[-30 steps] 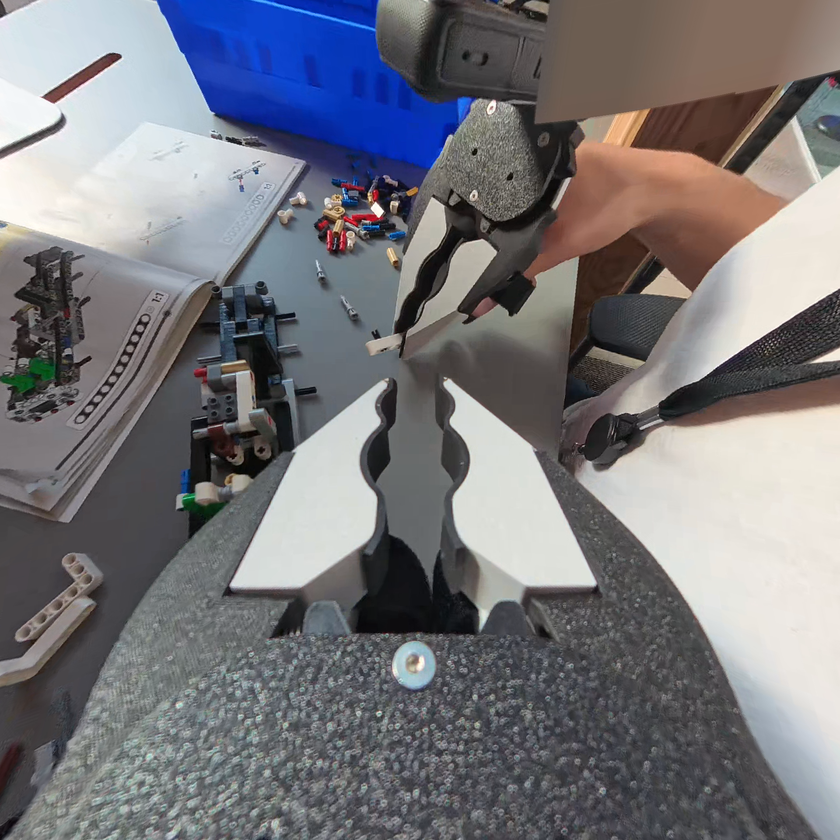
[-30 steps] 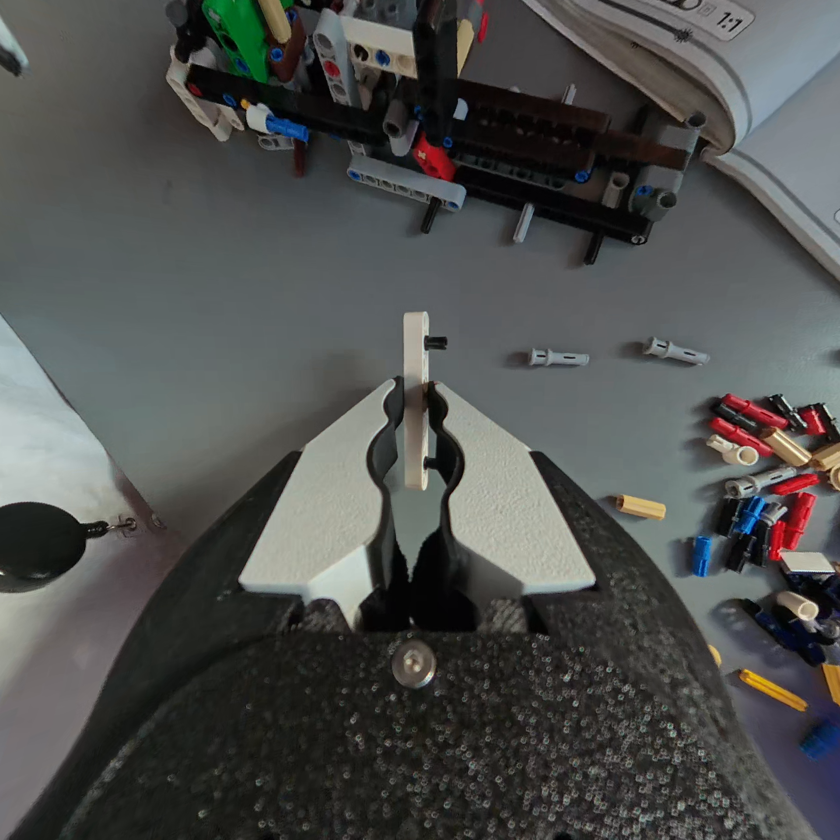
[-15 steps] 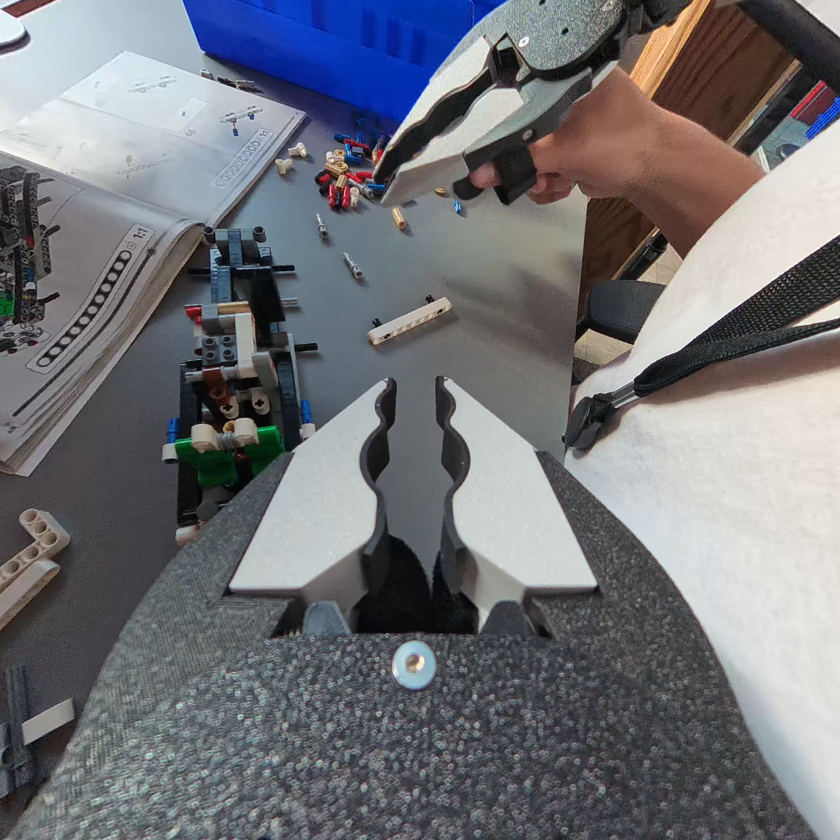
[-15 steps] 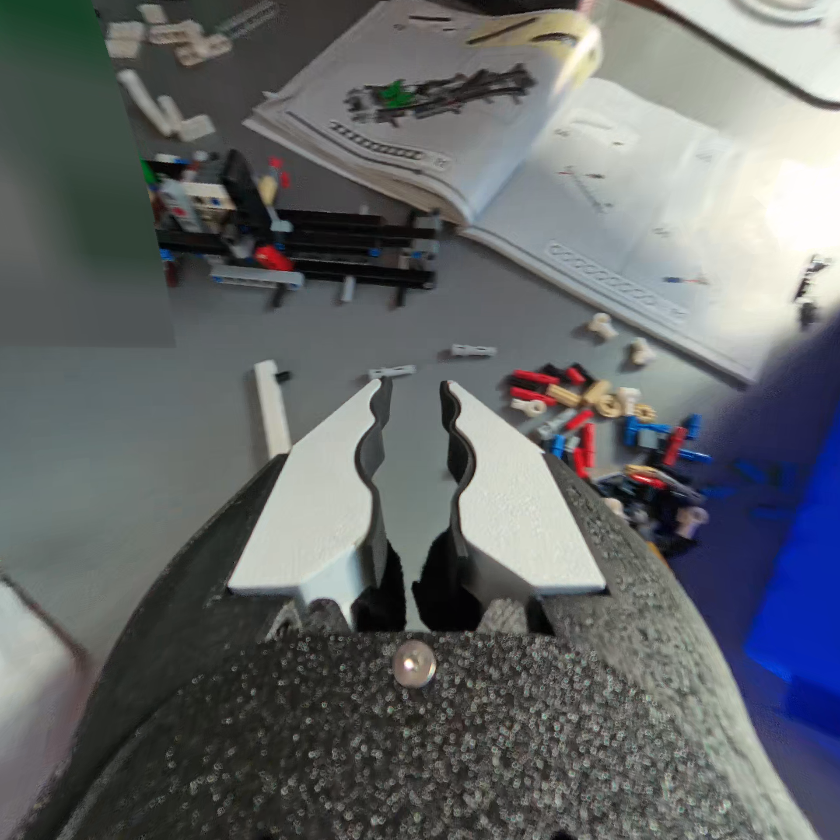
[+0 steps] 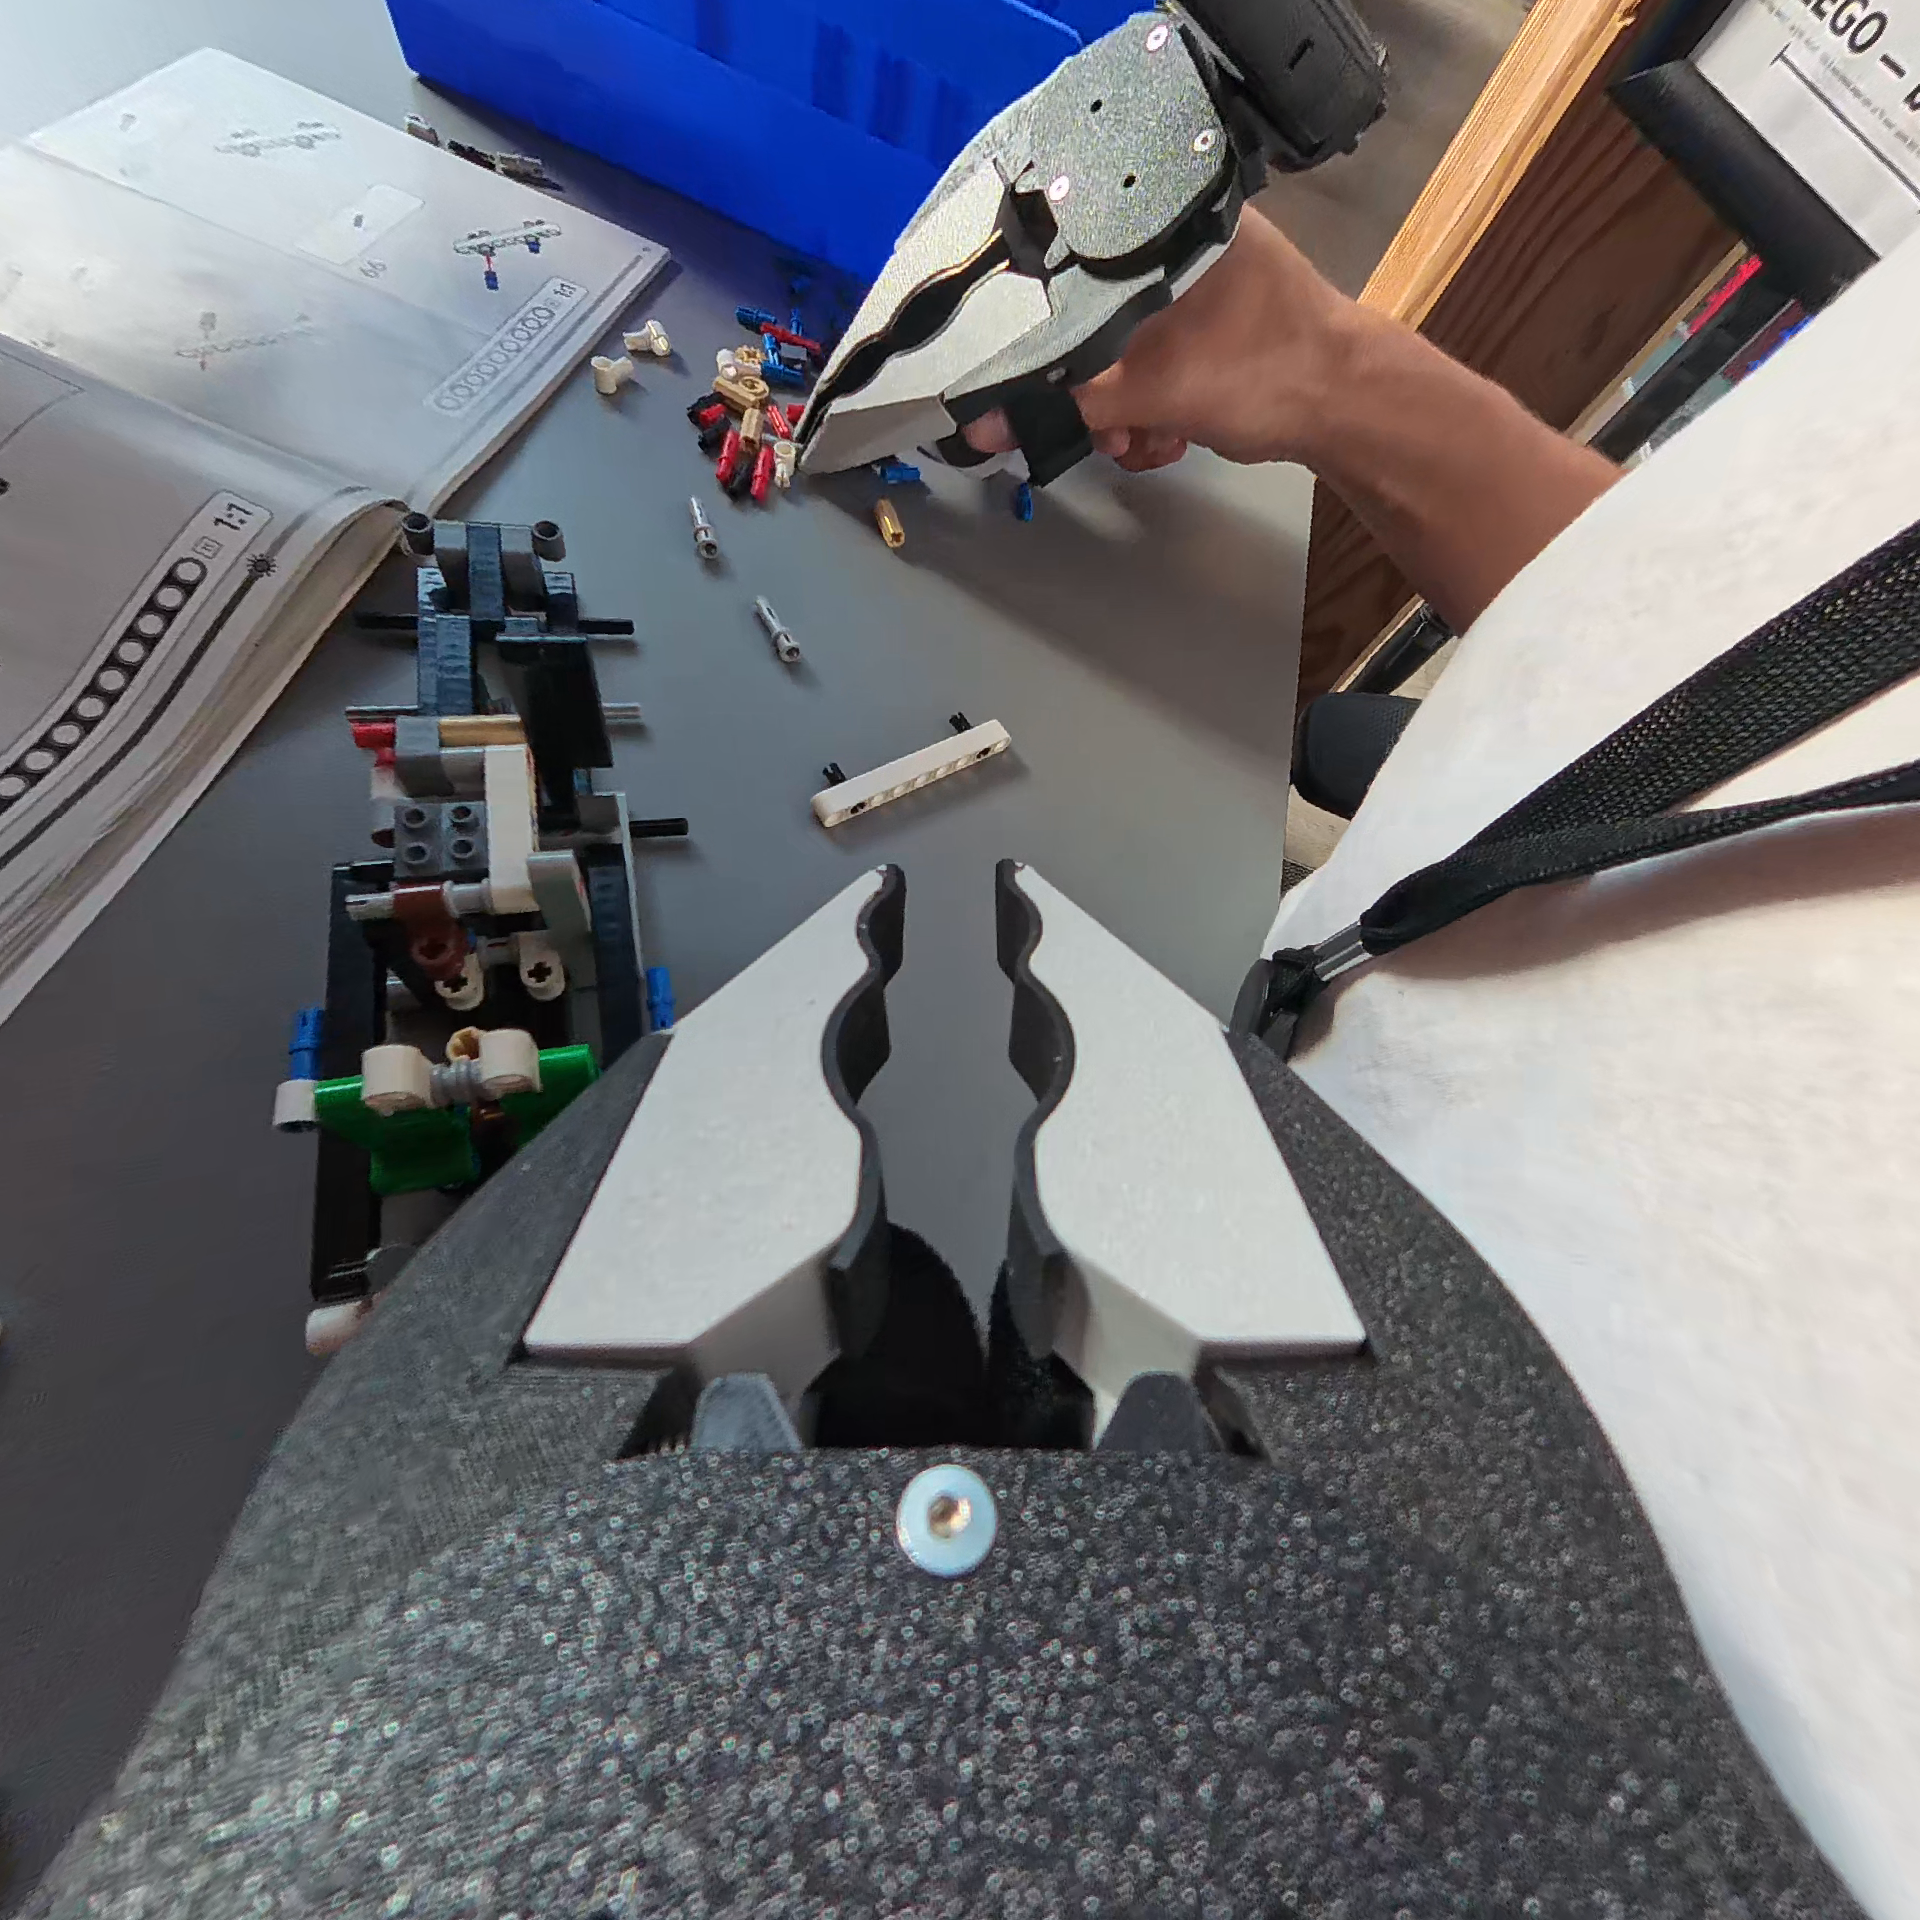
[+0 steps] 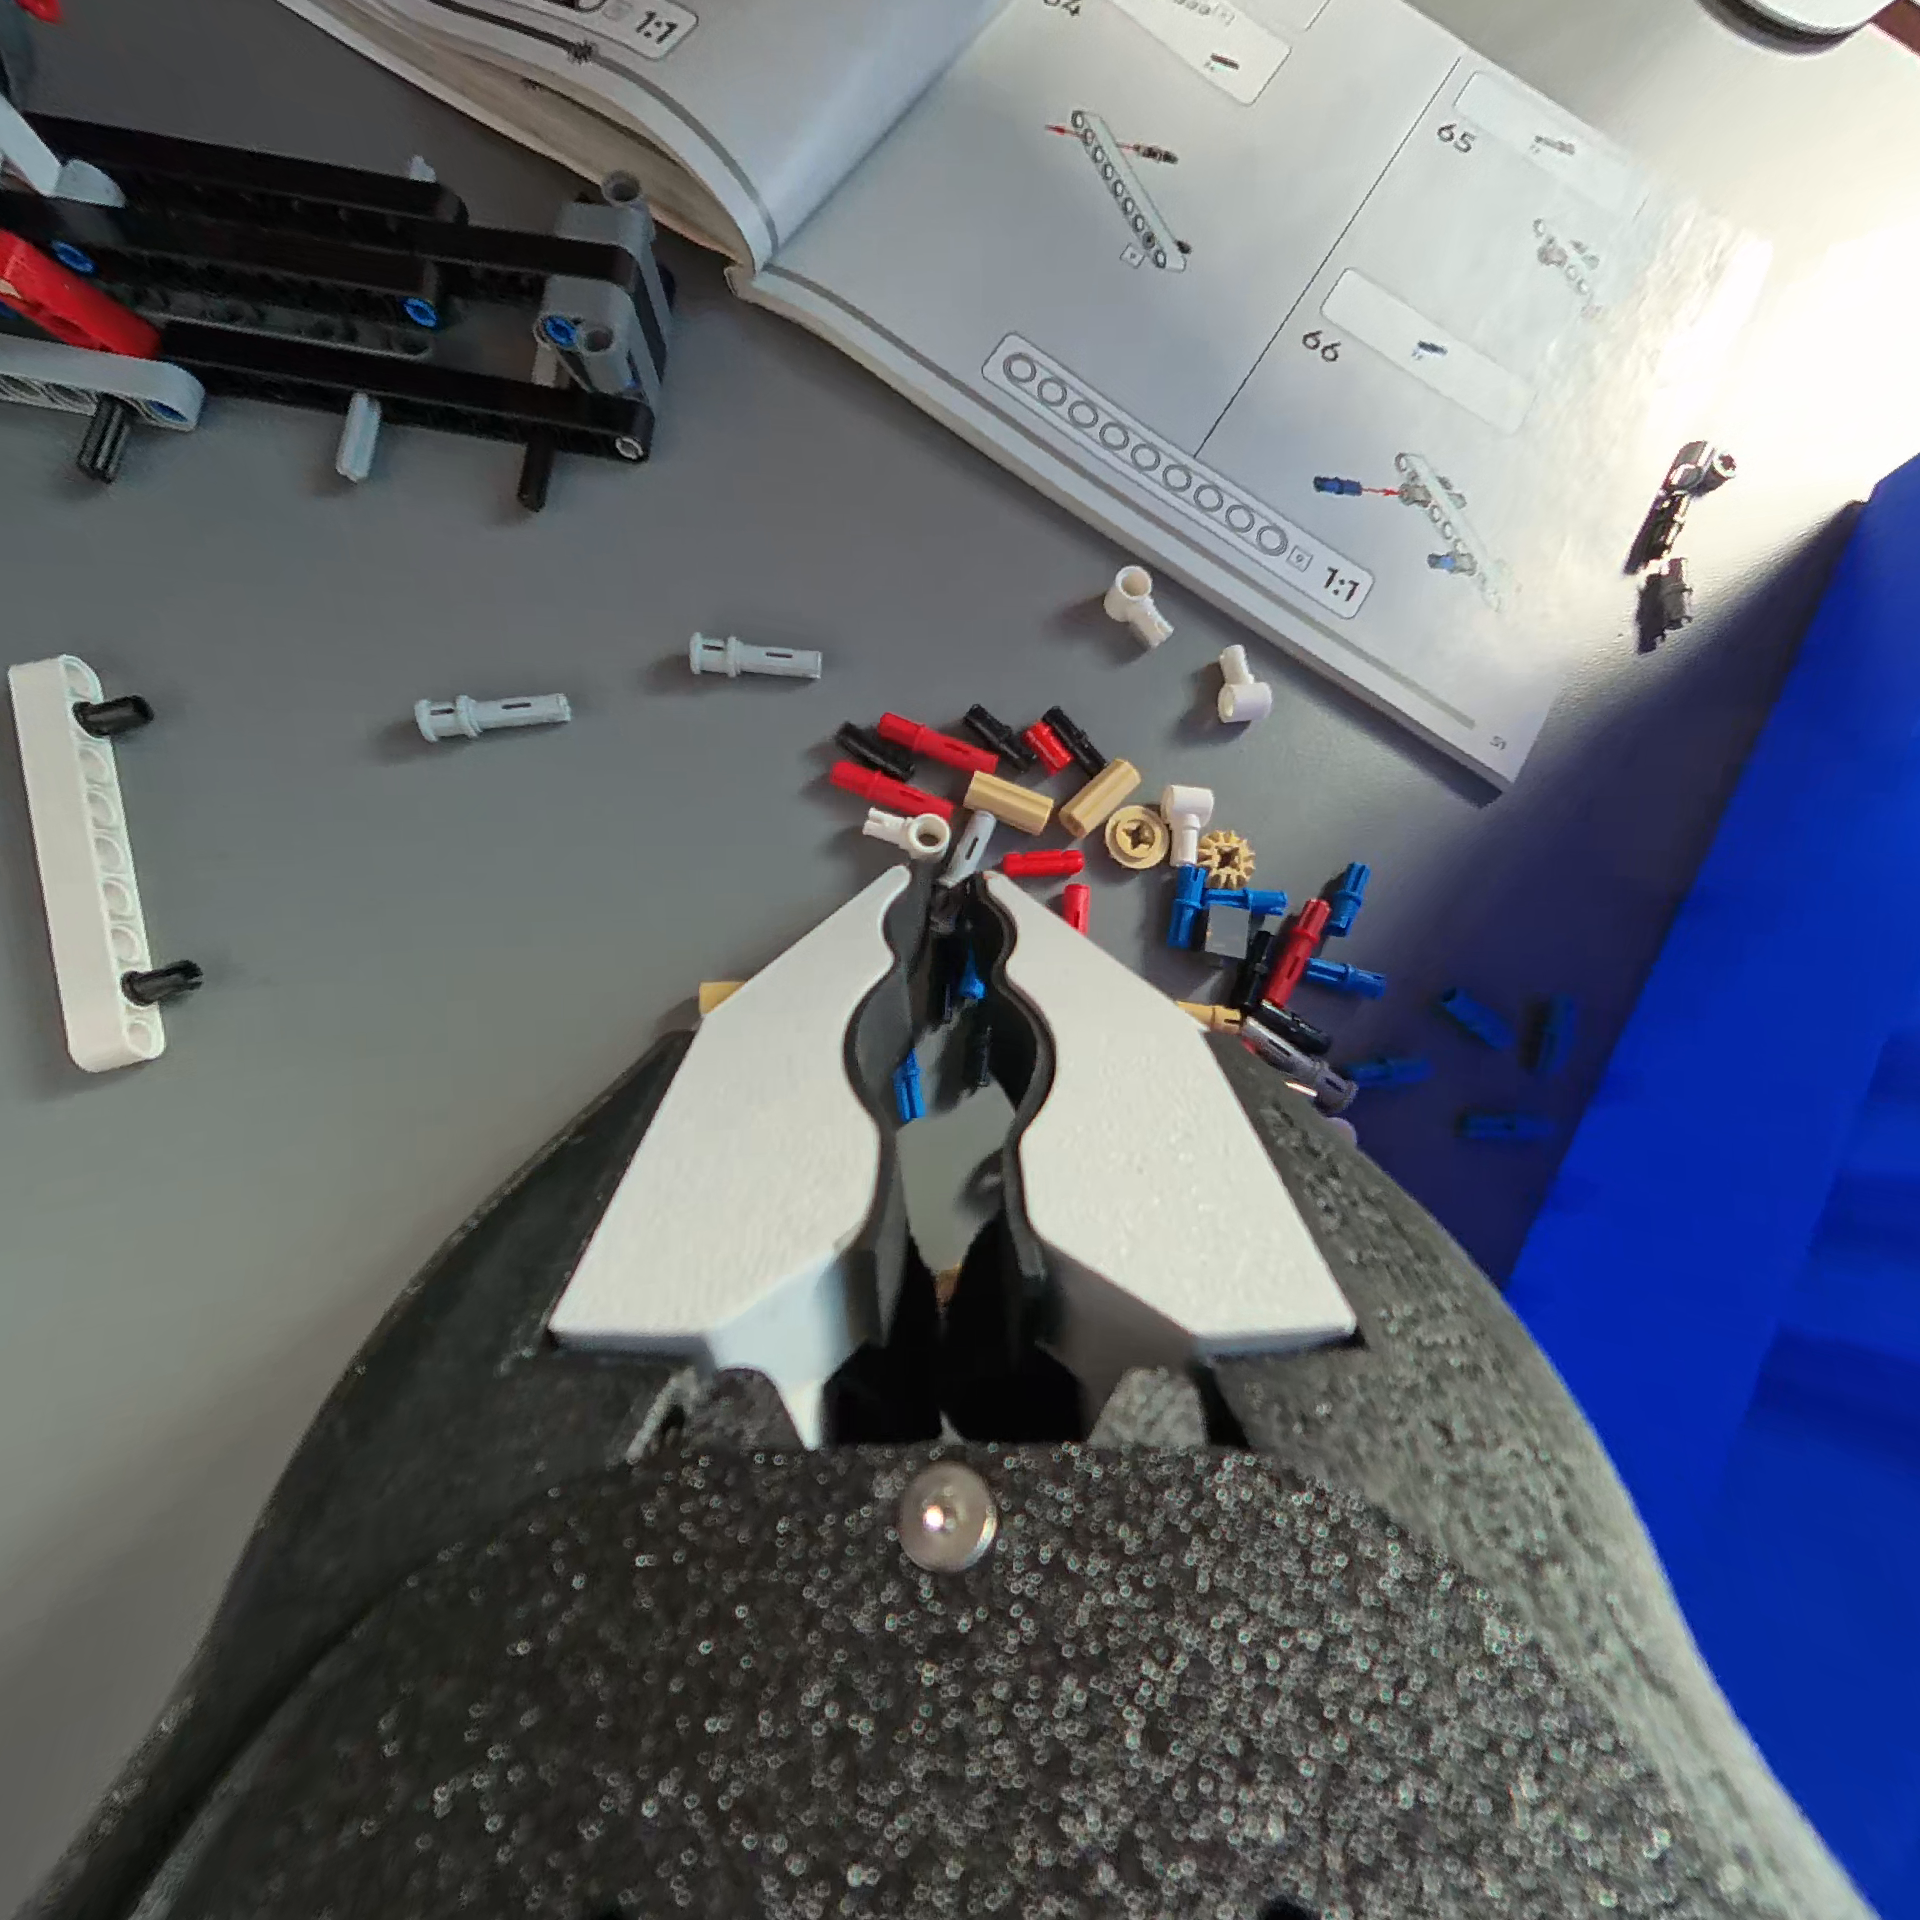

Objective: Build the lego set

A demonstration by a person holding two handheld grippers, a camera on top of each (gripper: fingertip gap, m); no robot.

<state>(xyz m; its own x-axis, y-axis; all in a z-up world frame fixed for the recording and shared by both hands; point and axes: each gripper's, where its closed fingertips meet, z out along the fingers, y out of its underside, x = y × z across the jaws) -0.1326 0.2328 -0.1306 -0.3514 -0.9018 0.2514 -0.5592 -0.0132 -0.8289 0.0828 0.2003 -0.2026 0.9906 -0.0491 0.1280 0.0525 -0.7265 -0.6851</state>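
My right gripper (image 6: 948, 878) is down in the pile of small pins (image 6: 1039, 800). Its jaws stand a narrow gap apart, with the end of a light grey pin (image 6: 971, 844) and a black pin in the gap; I cannot tell whether it grips one. It also shows in the left wrist view (image 5: 805, 447), tips on the pile (image 5: 748, 416). The white beam (image 6: 88, 862) with two black pins lies flat on the table, just ahead of my left gripper (image 5: 948, 873), which is open and empty. The partly built model (image 5: 468, 883) lies left of it.
The open instruction booklet (image 5: 208, 364) lies at the far left. A blue bin (image 5: 727, 114) stands behind the pile, close on the right in the right wrist view (image 6: 1766, 935). Two loose grey pins (image 6: 494, 717) lie between beam and pile. The person's arm crosses the table's right edge. The left gripper's tips are roughly 25 centimetres from the right gripper's.
My right gripper set the white beam down on the table, opened, moved to the pin pile and narrowed its jaws there. My left gripper stayed open and shifted slightly.
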